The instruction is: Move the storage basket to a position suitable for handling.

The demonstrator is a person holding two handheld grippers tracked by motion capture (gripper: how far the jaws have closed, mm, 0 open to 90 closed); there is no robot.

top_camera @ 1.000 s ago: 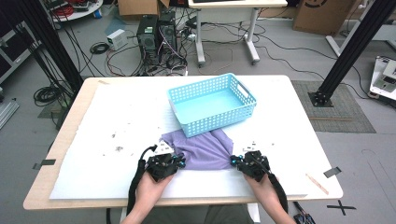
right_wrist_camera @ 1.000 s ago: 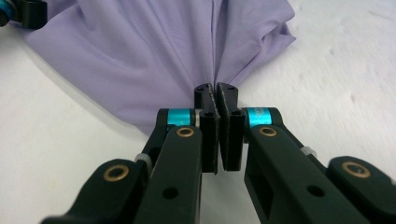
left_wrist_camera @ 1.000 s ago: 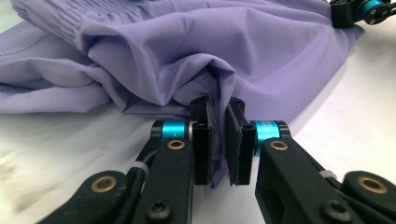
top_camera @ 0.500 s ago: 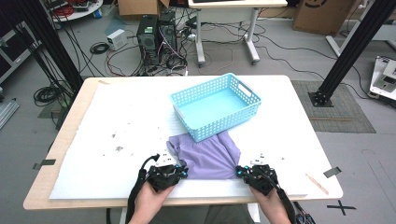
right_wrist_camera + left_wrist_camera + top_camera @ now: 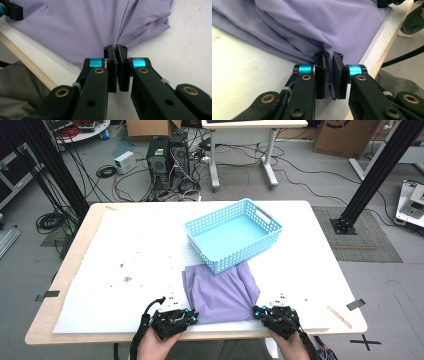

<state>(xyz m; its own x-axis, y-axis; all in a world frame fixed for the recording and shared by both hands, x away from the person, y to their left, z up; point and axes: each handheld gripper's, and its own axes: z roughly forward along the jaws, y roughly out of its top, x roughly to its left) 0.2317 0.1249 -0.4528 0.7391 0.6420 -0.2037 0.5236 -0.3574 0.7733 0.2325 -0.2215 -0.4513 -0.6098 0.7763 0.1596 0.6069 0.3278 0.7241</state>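
Both grippers' jaws pinch the purple cloth (image 5: 221, 292) at the table's (image 5: 75, 270) near edge, seemingly its corners.

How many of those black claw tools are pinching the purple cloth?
2. The left gripper is shut on the cloth's near left corner; the right gripper is shut on its near right corner. Both sit at the table's near edge.

black jaws, cyan collars, brass screws
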